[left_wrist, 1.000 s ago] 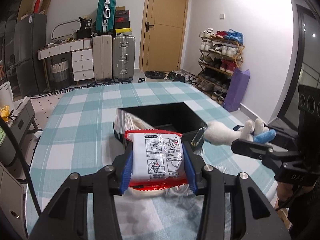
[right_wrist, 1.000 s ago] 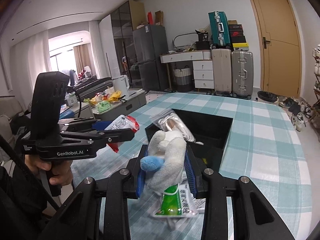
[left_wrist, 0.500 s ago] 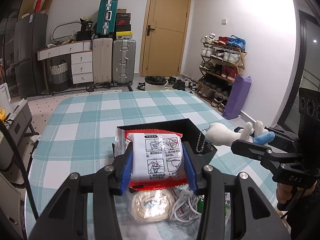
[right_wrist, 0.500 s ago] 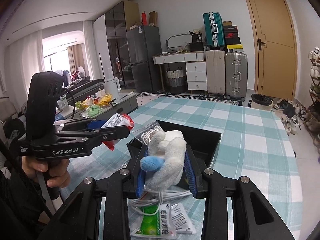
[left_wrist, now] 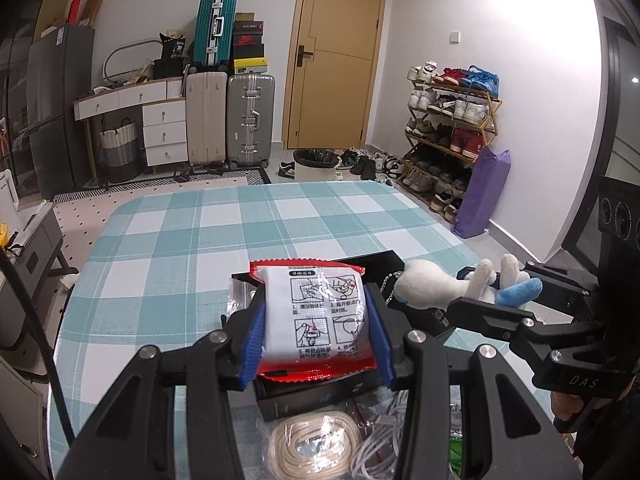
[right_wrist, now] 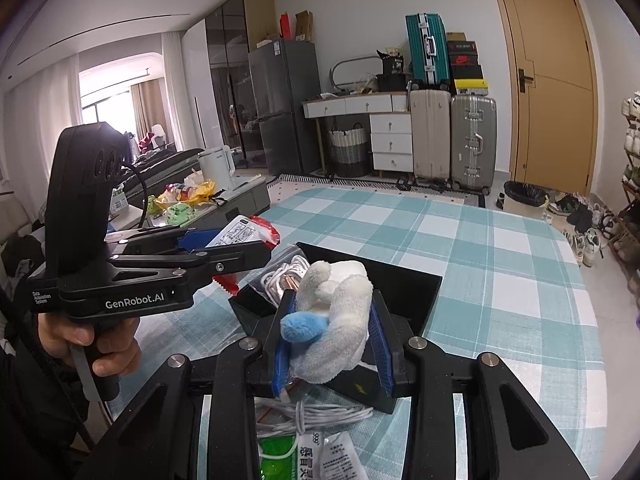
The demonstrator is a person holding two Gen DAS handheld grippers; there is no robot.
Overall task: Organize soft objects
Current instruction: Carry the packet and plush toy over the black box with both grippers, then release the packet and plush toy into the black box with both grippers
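Note:
My left gripper [left_wrist: 316, 332] is shut on a white packet with red edges [left_wrist: 316, 312], held above the near wall of a black box [left_wrist: 320, 396]. In the right wrist view that gripper [right_wrist: 240, 248] shows at left with the packet [right_wrist: 244, 232] in it. My right gripper [right_wrist: 330, 336] is shut on a white plush toy with a blue part [right_wrist: 336, 324], over the black box [right_wrist: 404, 284]. The toy [left_wrist: 440, 288] also shows at right in the left wrist view. A clear bag of white cable [right_wrist: 284, 276] leans in the box's left corner.
On the checked tablecloth [left_wrist: 224, 240] in front of the box lie a coil of cream cord [left_wrist: 316, 444], loose white cable [right_wrist: 320, 412] and green and white sachets [right_wrist: 312, 456]. A hand [right_wrist: 96, 344] grips the left tool. Suitcases and a shoe rack [left_wrist: 452, 132] stand beyond the table.
Both grippers have pulled back toward me and slightly up with their loads. The box now sits lower and nearer in both views, and the cord and sachets in front of it have come into sight.

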